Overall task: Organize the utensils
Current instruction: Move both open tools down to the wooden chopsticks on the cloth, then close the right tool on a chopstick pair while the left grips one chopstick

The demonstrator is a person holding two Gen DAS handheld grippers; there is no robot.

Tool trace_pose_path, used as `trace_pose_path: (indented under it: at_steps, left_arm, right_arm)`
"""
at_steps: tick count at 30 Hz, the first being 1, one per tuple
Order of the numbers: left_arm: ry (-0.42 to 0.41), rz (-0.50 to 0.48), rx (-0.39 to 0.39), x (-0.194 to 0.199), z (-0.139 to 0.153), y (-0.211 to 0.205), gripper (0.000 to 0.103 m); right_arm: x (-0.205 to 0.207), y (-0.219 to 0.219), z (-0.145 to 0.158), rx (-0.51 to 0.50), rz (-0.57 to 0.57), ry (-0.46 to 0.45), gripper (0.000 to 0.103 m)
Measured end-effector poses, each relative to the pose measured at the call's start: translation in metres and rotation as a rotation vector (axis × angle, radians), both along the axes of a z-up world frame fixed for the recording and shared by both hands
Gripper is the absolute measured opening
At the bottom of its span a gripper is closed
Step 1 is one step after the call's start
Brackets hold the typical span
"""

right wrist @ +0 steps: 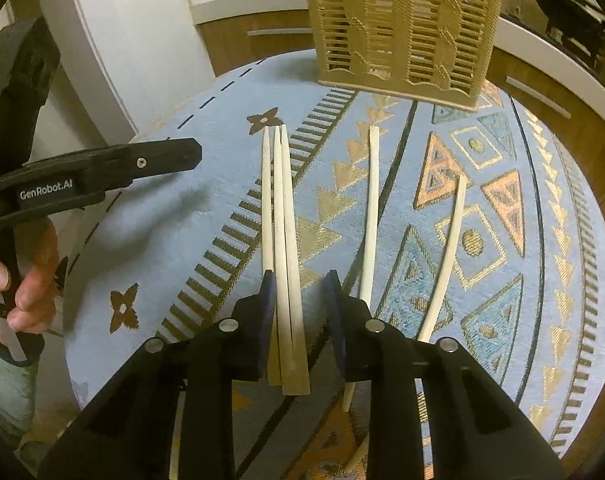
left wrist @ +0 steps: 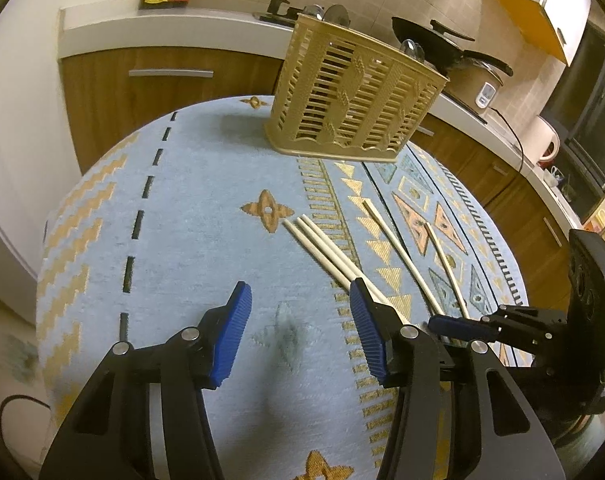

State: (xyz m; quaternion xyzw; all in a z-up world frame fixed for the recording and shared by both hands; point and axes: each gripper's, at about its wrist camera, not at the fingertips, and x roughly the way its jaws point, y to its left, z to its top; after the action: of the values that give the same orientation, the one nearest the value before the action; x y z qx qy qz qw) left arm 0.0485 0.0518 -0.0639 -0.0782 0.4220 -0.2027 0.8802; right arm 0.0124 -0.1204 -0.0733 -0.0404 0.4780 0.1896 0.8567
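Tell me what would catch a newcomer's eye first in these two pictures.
First, the pale chopsticks lying on the patterned blue tablecloth: three bunched together, two more apart to their right. The right hand-held gripper straddles the near end of the bunch, its blue pads not yet pressing on it. Behind them, at the table's far edge, stands a tan slatted utensil holder.

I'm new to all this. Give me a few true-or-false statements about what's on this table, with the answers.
1. Five chopsticks lie on the cloth. True.
2. The basket lies tipped on its side. False: it stands upright.
3. The right hand-held gripper straddles the bundle of three. True.
4. The left hand-held gripper clamps a chopstick. False: nothing sits between its fingers.
5. All five lie bunched together. False: two lie apart.
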Motion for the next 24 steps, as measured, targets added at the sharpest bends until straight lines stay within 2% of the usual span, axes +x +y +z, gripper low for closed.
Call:
trace_pose_path:
  at_steps: [3, 10, 12, 13, 19, 24]
  left_arm:
    - [0.008, -0.005, -0.001, 0.001, -0.003, 0.0, 0.049]
    - [0.027, -0.001, -0.007, 0.003, -0.007, 0.002, 0.049]
    - [0.034, 0.001, -0.012, 0.004, -0.008, 0.004, 0.049]
    - [0.038, 0.004, -0.012, 0.004, -0.008, 0.005, 0.049]
    - [0.053, 0.0, -0.014, 0.001, -0.009, 0.005, 0.049]
    - [0.058, -0.013, 0.025, 0.0, -0.012, -0.01, 0.049]
  right_arm:
    - [-0.003, 0.003, 0.001, -0.048, 0.025, -0.001, 0.022]
    - [-0.009, 0.009, 0.0, -0.058, 0.039, 0.015, 0.023]
    - [-0.011, 0.015, 0.001, -0.037, 0.023, 0.033, 0.021]
    - [-0.013, 0.018, 0.001, -0.025, 0.015, 0.039, 0.011]
    - [-0.022, 0.035, -0.001, 0.01, -0.037, 0.037, 0.011]
    - [-0.027, 0.03, -0.002, 0.001, -0.126, 0.013, 0.01]
